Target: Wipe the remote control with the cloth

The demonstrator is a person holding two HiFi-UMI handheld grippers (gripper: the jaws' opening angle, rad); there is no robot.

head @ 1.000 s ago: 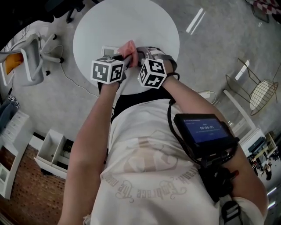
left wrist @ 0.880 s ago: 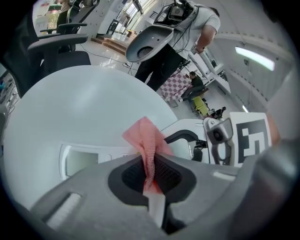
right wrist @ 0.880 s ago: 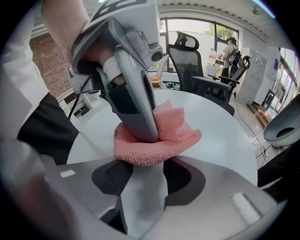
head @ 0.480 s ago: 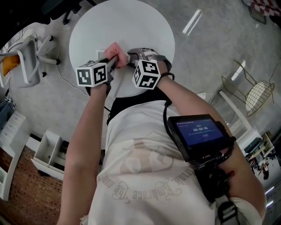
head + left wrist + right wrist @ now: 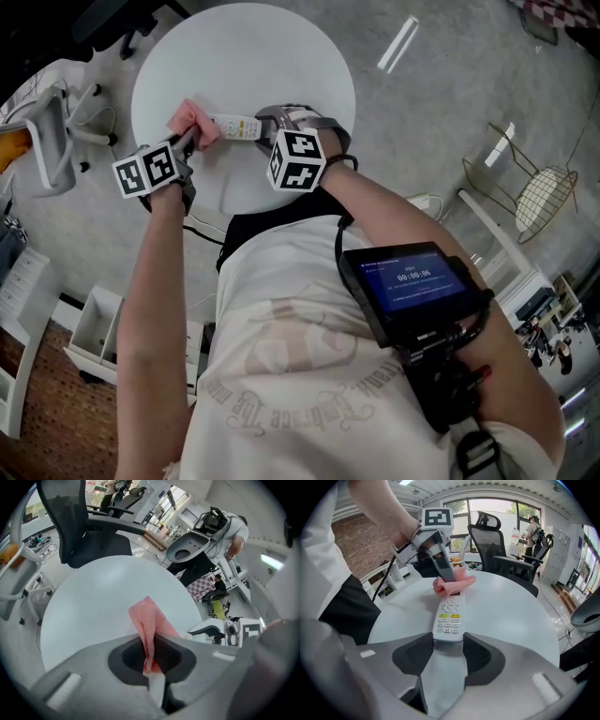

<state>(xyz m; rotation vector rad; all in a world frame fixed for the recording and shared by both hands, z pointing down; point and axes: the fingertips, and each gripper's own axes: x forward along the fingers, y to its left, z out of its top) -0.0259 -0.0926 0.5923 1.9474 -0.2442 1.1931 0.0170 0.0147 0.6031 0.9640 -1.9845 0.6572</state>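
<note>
The left gripper (image 5: 151, 656) has its jaws nearly together, pinching a pink cloth (image 5: 149, 623). The bunched cloth rests on the far end of a white remote control (image 5: 450, 616) and covers its top. The right gripper (image 5: 448, 641) clamps the remote's near end, its jaws wide and its pads against both sides. The remote lies flat near the person's edge of a round white table (image 5: 272, 56). A black office chair (image 5: 492, 534) stands beyond the table, and a wire-frame chair (image 5: 544, 197) sits well apart on the grey floor. A screen device (image 5: 417, 286) hangs at the person's chest.
</note>
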